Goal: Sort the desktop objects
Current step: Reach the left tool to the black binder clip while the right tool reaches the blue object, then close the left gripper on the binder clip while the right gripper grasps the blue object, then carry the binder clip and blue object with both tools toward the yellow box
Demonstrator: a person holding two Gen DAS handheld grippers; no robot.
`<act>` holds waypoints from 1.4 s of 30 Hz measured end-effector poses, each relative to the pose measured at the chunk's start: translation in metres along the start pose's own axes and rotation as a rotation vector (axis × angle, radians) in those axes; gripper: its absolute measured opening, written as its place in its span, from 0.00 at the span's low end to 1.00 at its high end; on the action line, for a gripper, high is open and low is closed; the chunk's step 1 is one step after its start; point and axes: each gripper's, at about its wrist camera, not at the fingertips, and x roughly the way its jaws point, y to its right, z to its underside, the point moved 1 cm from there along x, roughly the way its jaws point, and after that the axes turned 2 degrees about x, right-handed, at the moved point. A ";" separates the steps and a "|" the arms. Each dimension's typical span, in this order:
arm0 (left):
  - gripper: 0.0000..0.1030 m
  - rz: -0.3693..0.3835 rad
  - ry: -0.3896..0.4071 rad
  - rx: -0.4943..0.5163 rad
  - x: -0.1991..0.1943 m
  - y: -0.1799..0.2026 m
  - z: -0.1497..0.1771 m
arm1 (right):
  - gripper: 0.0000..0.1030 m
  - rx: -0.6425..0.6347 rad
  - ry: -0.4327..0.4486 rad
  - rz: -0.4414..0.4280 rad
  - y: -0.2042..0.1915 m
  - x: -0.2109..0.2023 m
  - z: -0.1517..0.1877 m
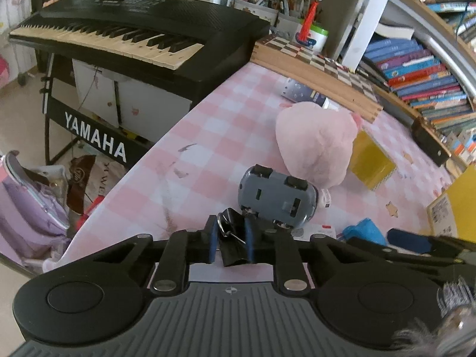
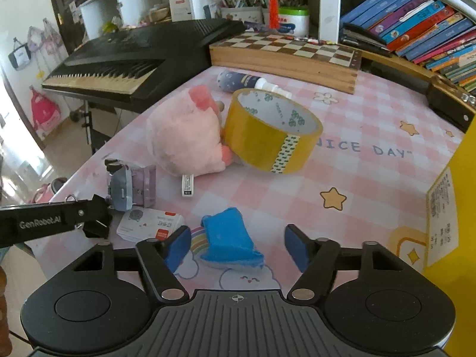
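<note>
Left gripper [image 1: 229,238]: nearest the lens, clenched on a black clip [image 1: 230,245]; we see the clip pinched between the blue pads, its wire handle sticking out.
Right gripper [image 2: 238,245]: released, jaws wide on either side of a blue sponge [image 2: 230,242] without touching it.
Step in hand (our judgement): carry the clip to its place, and take the sponge.
Doing it well: we keep the pinch firm, since the clip is small and smooth; we lower the right jaws evenly around the sponge before squeezing.
Car [image 1: 275,197]: tipped wheels-up just beyond the clip; we lift clear of it.
Plush [image 2: 186,136]: leans against the tape roll [image 2: 272,132].
Card pack [image 2: 148,226]: close beside the left fingers.
Edges: table [image 1: 208,136] rim runs near the left arm, keyboard [image 1: 134,34] beyond.
Open room: bare cloth right of the tape.
Yellow box [image 2: 464,196]: near the right jaw.
</note>
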 end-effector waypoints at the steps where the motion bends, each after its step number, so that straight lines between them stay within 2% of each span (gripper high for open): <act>1: 0.12 0.005 0.009 -0.004 -0.002 -0.001 0.000 | 0.53 -0.002 -0.004 -0.003 0.000 0.001 0.000; 2: 0.10 0.008 0.015 -0.007 -0.004 -0.002 0.000 | 0.44 -0.004 -0.012 -0.005 -0.001 0.002 0.001; 3: 0.08 0.008 0.023 -0.007 -0.006 -0.002 0.000 | 0.40 -0.004 -0.017 -0.007 0.000 0.003 0.001; 7: 0.01 0.029 0.048 0.000 -0.014 -0.001 -0.004 | 0.37 -0.016 -0.004 -0.013 -0.001 0.000 0.002; 8: 0.01 0.035 0.052 0.005 -0.016 0.000 -0.004 | 0.26 -0.013 0.000 -0.017 -0.001 -0.002 0.002; 25: 0.01 0.106 0.139 0.007 -0.067 -0.005 0.006 | 0.27 0.037 0.084 -0.008 -0.007 -0.056 0.014; 42: 0.01 0.228 0.190 0.065 -0.143 -0.011 0.042 | 0.27 0.104 0.159 0.028 -0.028 -0.132 0.064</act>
